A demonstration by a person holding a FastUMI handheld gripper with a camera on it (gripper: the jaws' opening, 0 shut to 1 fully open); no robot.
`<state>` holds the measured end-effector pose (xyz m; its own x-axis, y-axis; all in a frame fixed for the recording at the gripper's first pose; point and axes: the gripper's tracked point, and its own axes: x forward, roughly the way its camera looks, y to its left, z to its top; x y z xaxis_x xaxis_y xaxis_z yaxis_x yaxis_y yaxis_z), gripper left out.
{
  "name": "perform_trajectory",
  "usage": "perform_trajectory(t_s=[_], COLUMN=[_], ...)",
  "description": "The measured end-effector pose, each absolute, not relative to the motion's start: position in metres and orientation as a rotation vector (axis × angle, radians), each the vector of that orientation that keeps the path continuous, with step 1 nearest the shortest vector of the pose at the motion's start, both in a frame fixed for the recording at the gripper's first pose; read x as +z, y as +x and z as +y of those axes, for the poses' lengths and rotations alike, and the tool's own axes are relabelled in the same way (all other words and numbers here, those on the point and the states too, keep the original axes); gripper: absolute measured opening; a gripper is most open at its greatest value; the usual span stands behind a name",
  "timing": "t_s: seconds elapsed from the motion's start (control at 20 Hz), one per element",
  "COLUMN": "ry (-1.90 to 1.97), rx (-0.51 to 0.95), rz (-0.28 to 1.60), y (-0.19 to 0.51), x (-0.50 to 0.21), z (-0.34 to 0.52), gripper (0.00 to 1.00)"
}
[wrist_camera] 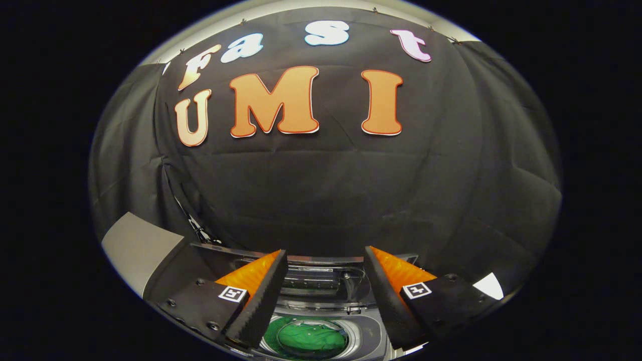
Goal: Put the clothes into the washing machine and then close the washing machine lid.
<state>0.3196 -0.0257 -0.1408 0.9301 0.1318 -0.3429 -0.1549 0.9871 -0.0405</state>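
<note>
Clothes (312, 339), a rumpled green bundle, already lie down in the round drum of the washing machine (366, 328), seen between our two fingers and below them. We judge the loading step done, with the lid left to deal with.

Going left to right: at the far left a flat grey panel (139, 248) slants up beside the machine; we cannot tell what it belongs to. Next comes the left finger (261, 296), a wedge with a ribbed, foam-like inner face and a small square marker on its base. In the gap between the fingers, the washing machine lid (321, 275) stands raised at the back edge of the machine, a glossy, see-through pane in a dark frame, tilted up toward the black cloth wall (321, 200). Under it, the drum's rim curves smooth and shiny around the soft cloth. Then the right finger (383, 296), shaped like the left one, with the same ribbed face.

Our gripper (321, 281) is spread wide and holds nothing. We judge it is held this way, high above the drum and pointed at the raised lid, so that it can reach the lid's top edge and tip it forward to close.
</note>
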Motion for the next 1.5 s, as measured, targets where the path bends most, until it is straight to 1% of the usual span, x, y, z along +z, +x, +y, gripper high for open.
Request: perform_trajectory(t_s=[0.35,0.65,1.15,1.5], ry=[-0.050,-0.058,-0.021,-0.025], rx=[0.163,0.169,0.175,0.184], rz=[0.381,0.380,0.374,0.358], y=[0.357,0.370,0.364,0.339], x=[-0.165,-0.173,-0.179,-0.177], z=[-0.022,-0.022,-0.024,-0.028], gripper=[0.97,0.97,0.97,0.97])
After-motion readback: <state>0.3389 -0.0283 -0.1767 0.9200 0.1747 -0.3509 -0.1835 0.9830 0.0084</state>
